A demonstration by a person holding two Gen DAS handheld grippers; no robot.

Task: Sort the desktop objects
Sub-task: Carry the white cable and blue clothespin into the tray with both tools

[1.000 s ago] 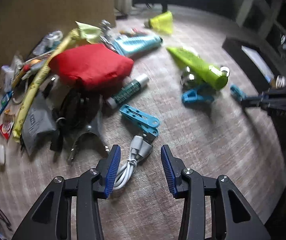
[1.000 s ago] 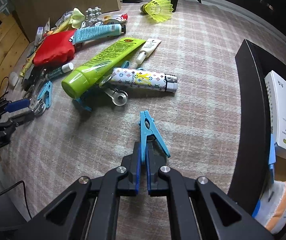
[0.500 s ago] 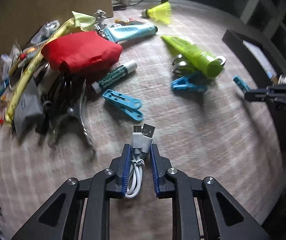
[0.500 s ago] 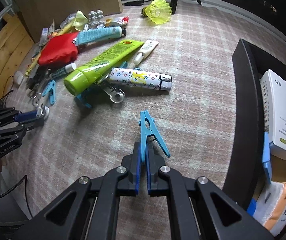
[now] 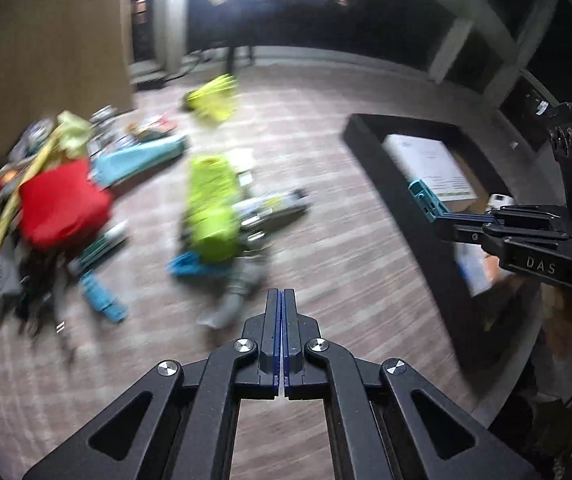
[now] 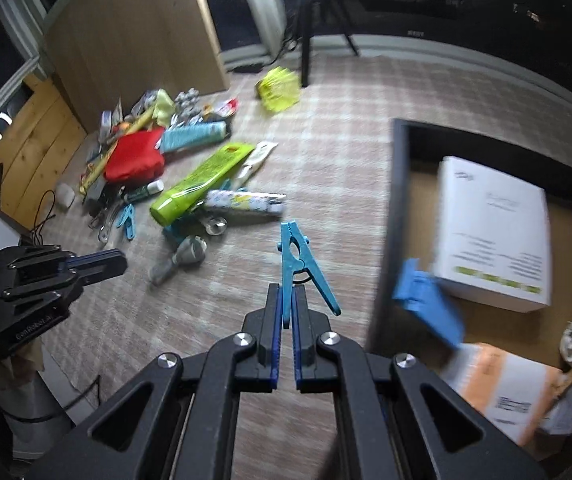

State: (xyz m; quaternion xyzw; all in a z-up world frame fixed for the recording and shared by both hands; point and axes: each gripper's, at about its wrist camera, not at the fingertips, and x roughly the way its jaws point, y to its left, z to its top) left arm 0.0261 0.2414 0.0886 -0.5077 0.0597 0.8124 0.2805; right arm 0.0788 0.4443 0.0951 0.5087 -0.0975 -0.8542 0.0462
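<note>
Two hand-held grippers hang over a table covered in pale plaid cloth. The right hand-held gripper is clamped on one leg of a blue clothespin, which sticks up from its pads just left of a black tray. The tray, on the right, holds a white box, another blue clip and an orange packet. The left hand-held gripper has its jaws pressed together with nothing visible between them; a white cable lies on the cloth just beyond its tips. Farther left, the unsorted heap includes a green tube, a red pouch, a teal tube, more blue clips and, at the far edge, a yellow shuttlecock. The left view is blurred.
</note>
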